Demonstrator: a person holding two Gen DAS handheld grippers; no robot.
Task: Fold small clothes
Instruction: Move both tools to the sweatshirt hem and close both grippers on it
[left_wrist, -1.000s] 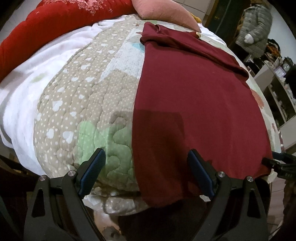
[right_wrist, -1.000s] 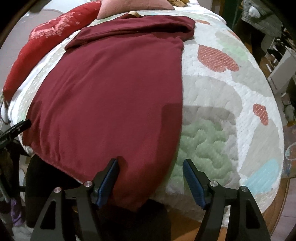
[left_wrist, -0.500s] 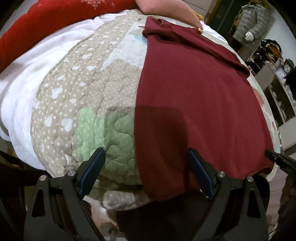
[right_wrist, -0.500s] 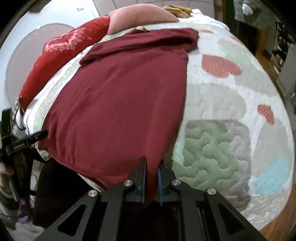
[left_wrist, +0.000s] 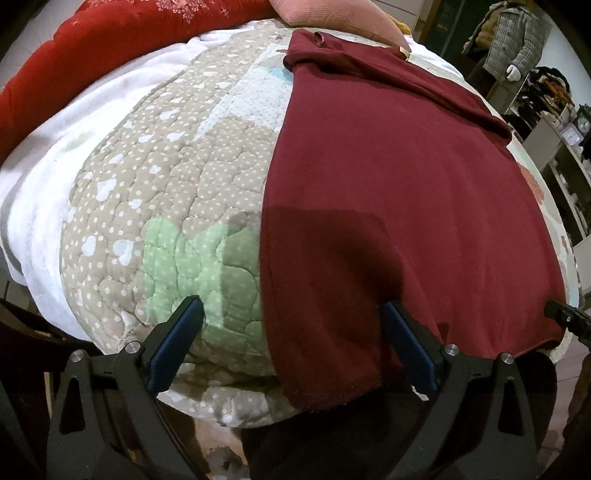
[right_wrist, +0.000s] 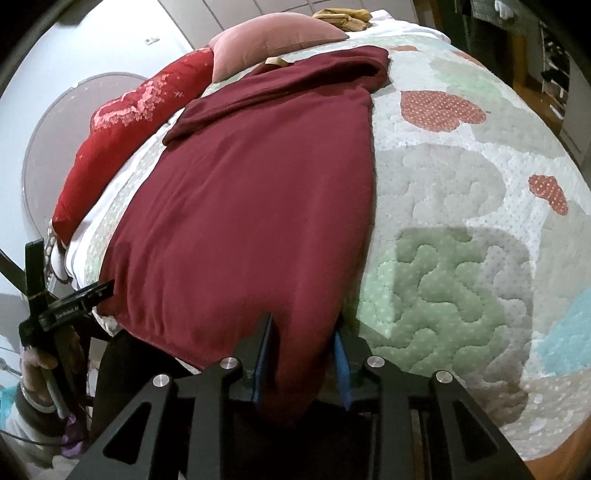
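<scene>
Folding is judged barely started: the maroon garment (left_wrist: 399, 192) is laid flat on the quilted bed (left_wrist: 177, 206), sleeves already tucked across the far end, well ahead of both tongs. No fold of the body is seen yet.

Left tongs (left_wrist: 291, 347) are held wide, opening further; the near left hem corner is seen between the jaws, but no pad is pressed on cloth. Nothing is gripped there.

Right tongs (right_wrist: 301, 363) are narrow and opening at this moment; the near right hem corner is bunched between the blue pads (right_wrist: 341, 363). Contact looks partial, so whether the hold is firm cannot be told.

Left to do, as judged: both hem corners pinched, hem carried away from the tongs toward the collar, then a further fold and smoothing.
</scene>
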